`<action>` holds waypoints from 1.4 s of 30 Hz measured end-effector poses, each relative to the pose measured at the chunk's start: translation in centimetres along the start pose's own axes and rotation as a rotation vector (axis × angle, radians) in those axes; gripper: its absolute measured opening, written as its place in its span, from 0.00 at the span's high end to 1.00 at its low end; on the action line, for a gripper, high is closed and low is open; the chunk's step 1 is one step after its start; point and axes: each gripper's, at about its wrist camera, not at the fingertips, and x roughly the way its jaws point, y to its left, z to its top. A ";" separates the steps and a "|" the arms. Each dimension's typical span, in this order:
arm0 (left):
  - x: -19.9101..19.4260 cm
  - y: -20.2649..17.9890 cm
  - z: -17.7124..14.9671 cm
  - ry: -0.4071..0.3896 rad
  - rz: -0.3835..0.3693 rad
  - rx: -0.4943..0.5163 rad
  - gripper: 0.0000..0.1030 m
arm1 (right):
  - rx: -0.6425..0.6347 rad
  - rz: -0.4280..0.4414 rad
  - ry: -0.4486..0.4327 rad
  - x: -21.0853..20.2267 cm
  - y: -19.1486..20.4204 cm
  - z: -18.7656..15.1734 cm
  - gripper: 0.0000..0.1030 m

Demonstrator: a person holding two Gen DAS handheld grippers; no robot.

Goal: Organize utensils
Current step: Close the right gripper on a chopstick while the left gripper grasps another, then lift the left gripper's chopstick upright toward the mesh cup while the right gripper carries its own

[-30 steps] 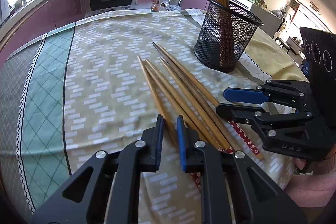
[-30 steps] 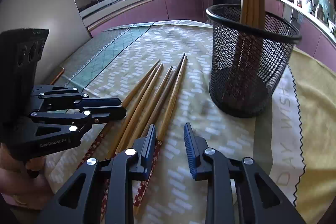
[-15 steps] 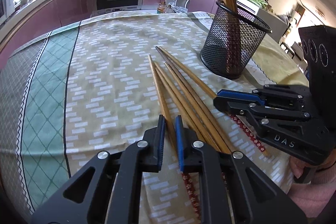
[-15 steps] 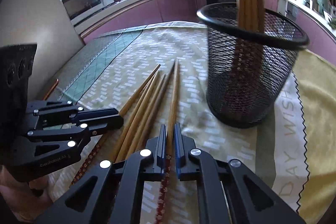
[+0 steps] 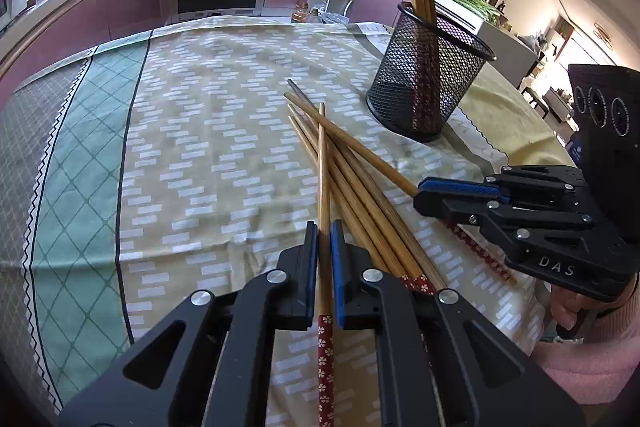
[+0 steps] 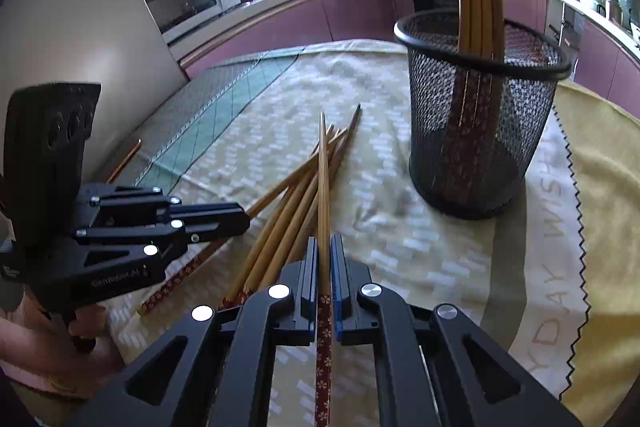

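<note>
Each claw pinches one chopstick: left gripper, right gripper. Loose chopsticks lie mid-frame; the mesh holder stands upper right. Pickup looks done; next, tip each upright over the rim.

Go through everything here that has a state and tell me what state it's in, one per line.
Left claw: shut on one chopstick.
Right claw: shut on another chopstick.
Loose chopsticks: lying crossed on the tablecloth.
Mesh holder: upright, several chopsticks standing inside.
</note>
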 end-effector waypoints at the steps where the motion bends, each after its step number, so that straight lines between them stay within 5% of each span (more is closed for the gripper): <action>1: 0.1 -0.1 0.1 0.007 -0.002 0.005 0.91 | -0.001 -0.004 0.004 0.0 -0.1 0.0 0.95; 7: 0.6 -0.3 0.5 0.028 0.011 0.045 0.87 | -0.021 -0.022 0.026 1.0 0.0 0.3 0.88; 23: 1.6 0.1 2.4 0.033 0.032 0.024 0.93 | 0.004 -0.018 -0.004 1.1 -1.2 1.8 0.94; 42: -6.5 -1.7 4.9 -0.132 -0.155 0.057 0.93 | 0.016 -0.008 -0.209 -7.3 -2.1 2.1 0.94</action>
